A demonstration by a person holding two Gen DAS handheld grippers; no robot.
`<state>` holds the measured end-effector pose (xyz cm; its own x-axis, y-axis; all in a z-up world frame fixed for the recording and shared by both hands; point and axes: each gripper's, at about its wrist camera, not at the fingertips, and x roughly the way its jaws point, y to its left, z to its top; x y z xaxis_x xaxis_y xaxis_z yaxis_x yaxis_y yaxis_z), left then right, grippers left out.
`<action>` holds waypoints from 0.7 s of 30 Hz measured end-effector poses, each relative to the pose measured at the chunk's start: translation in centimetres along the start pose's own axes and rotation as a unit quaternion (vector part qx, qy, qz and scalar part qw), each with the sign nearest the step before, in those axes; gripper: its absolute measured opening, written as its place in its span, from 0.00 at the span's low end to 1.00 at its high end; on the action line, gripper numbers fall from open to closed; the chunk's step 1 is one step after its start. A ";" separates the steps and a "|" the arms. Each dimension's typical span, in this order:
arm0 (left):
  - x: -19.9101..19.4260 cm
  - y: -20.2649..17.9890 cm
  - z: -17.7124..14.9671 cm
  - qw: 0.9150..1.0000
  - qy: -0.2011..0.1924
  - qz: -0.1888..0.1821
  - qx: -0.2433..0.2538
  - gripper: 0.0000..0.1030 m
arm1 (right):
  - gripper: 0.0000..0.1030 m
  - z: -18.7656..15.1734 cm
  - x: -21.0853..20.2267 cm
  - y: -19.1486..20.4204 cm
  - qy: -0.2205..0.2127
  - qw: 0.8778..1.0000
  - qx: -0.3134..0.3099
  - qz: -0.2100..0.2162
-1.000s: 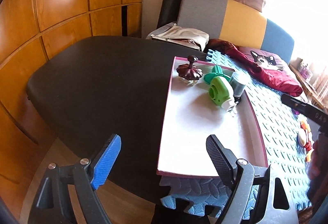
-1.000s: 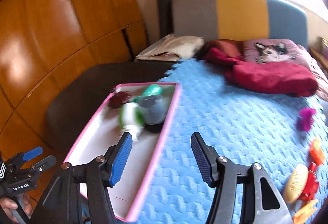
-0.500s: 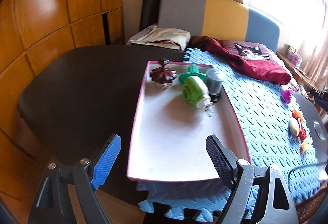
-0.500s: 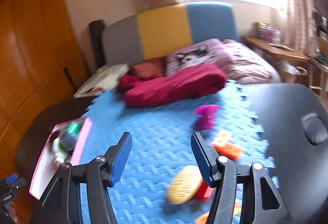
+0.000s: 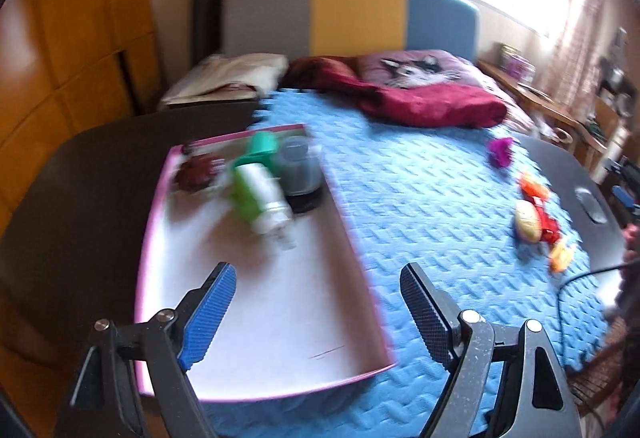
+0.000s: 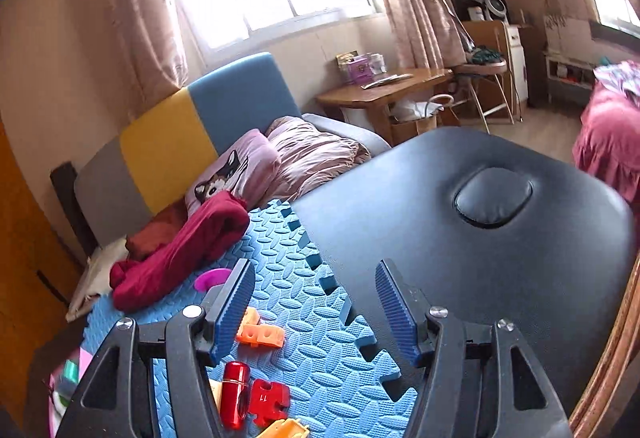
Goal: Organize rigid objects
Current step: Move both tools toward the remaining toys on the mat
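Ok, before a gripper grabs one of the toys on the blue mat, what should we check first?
1. Right gripper open, nothing between its fingers: ok.
2. Left gripper open: ok.
3. Toys within view: orange block, red cylinder, red puzzle piece lie loose on the blue mat: ok.
4. Right gripper lined up over a toy: not ok, it points at the black table.
5. Room in the pink tray: ok.

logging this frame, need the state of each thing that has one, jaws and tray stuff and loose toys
left gripper: jaws open, empty
right gripper: jaws open, empty
tray: holds toys at its far end, near part bare
green and white toy: on its side in the tray
dark cup: upright in the tray
red cylinder: loose on the foam mat
orange block: loose on the mat
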<state>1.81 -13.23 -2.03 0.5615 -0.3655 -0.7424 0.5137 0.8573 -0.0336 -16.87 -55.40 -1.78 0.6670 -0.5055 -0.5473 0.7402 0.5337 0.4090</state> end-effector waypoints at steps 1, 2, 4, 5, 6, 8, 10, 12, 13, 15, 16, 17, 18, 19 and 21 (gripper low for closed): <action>0.4 -0.8 0.3 1.000 0.001 -0.004 0.009 0.83 | 0.65 0.0 0.3 -0.4 0.009 1.000 0.011 0.003; 0.9 -1.8 0.6 1.000 0.004 -0.014 0.020 0.83 | 0.65 0.0 0.6 -0.7 0.016 1.000 0.018 0.005; 2.1 -3.7 1.1 0.998 0.017 -0.040 0.041 0.83 | 0.65 -0.2 0.6 -0.9 0.023 0.999 0.028 0.007; 2.5 -4.5 1.3 0.997 0.021 -0.049 0.049 0.83 | 0.65 -0.2 0.8 -1.1 0.027 0.999 0.032 0.008; 2.9 -5.4 1.4 0.996 0.024 -0.058 0.058 0.83 | 0.65 -0.4 0.9 -1.1 0.032 0.999 0.036 0.010; 4.1 -7.4 1.8 0.993 0.035 -0.075 0.079 0.83 | 0.65 -0.6 1.4 -1.1 0.046 0.998 0.041 0.014; 5.0 -9.5 2.2 0.990 0.044 -0.094 0.097 0.83 | 0.65 -0.8 1.7 -1.0 0.051 0.998 0.039 0.016; 5.7 -11.4 2.6 0.986 0.053 -0.115 0.112 0.83 | 0.65 -0.9 1.7 -0.7 0.053 0.998 0.035 0.018; 6.1 -12.6 2.8 0.982 0.061 -0.133 0.118 0.83 | 0.65 -0.9 1.7 -0.6 0.055 0.998 0.033 0.019; 6.8 -14.4 3.3 0.975 0.076 -0.166 0.125 0.82 | 0.65 -0.9 1.8 -0.6 0.058 0.997 0.033 0.023; 7.4 -15.6 3.5 0.973 0.082 -0.175 0.129 0.81 | 0.65 -0.9 1.9 -0.6 0.061 0.997 0.033 0.025; 7.8 -16.5 3.7 0.971 0.086 -0.179 0.133 0.79 | 0.65 -1.0 2.1 -0.6 0.064 0.997 0.034 0.027; 8.1 -17.3 3.9 0.969 0.088 -0.184 0.139 0.77 | 0.65 -1.0 2.1 -0.6 0.066 0.997 0.034 0.028; 8.6 -18.3 4.1 0.967 0.090 -0.190 0.146 0.73 | 0.65 -1.0 2.2 -0.5 0.067 0.997 0.033 0.030; 9.3 -19.4 4.4 0.965 0.096 -0.194 0.151 0.69 | 0.65 -1.0 2.2 -0.4 0.069 0.997 0.031 0.034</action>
<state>-0.06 -34.90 -5.32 0.1731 -0.5384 -0.8247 0.8425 0.5146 -0.1591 -15.79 -56.07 -3.90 0.7013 -0.3690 -0.6099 0.7000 0.5185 0.4911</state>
